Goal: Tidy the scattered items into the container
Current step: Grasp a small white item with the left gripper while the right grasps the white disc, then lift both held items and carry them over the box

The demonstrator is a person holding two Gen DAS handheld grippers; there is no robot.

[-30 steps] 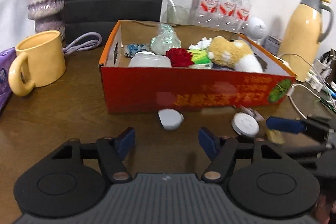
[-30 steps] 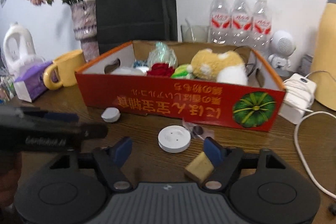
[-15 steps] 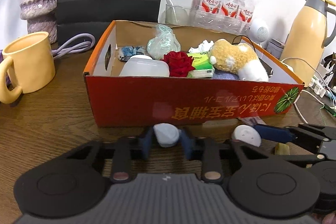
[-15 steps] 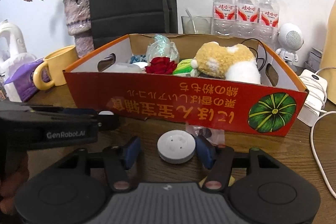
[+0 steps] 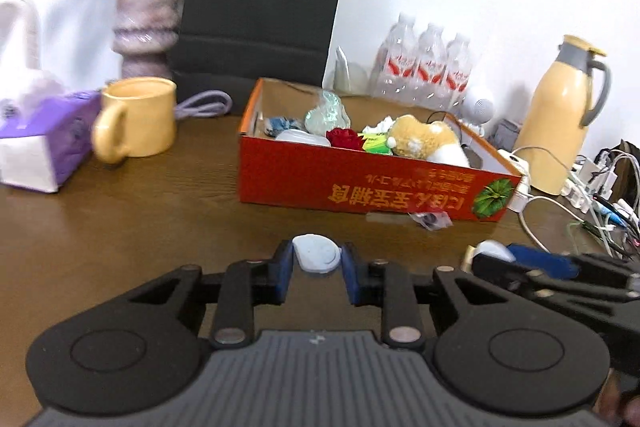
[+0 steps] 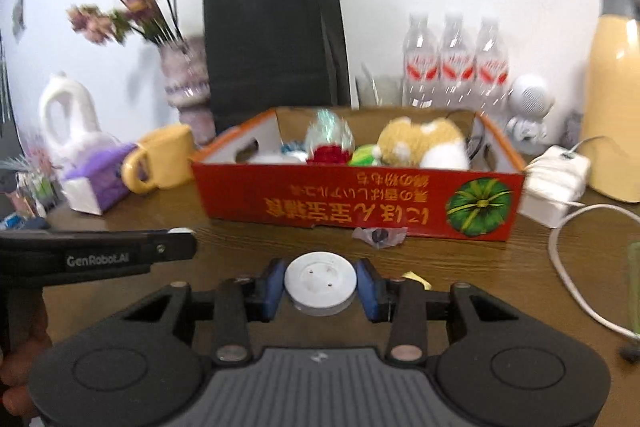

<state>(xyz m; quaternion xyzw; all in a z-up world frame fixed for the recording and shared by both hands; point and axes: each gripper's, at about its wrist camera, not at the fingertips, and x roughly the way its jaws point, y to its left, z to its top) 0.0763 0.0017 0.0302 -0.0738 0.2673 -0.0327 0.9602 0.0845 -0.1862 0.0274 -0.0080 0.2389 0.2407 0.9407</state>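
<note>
A: What is held at this moment?

B: A pale grey rounded piece is clamped between the blue pads of the left tongs, and a white round disc is clamped in the right tongs. Both sets of jaws have just been closing, each with its item between the pads. Both items appear lifted clear of the desk, in front of the red cardboard box, though contact underneath cannot be ruled out.

A: How should the step be done well?

B: Each item would best be carried over the near wall of the box and released only once that wall is cleared. An open patch should be chosen, since the box is already crowded with a plush toy, a red rose and a crinkled wrapper. The two tongs are side by side, so the approaches should be kept apart to avoid a knock.

A: What is shown by one view and not the other?

B: In the left wrist view a cluster of cables and a power strip is seen at the far right. In the right wrist view a white jug-shaped object at the far left is shown instead. A small clear packet left on the desk, just beside the box front, is seen in both.
</note>
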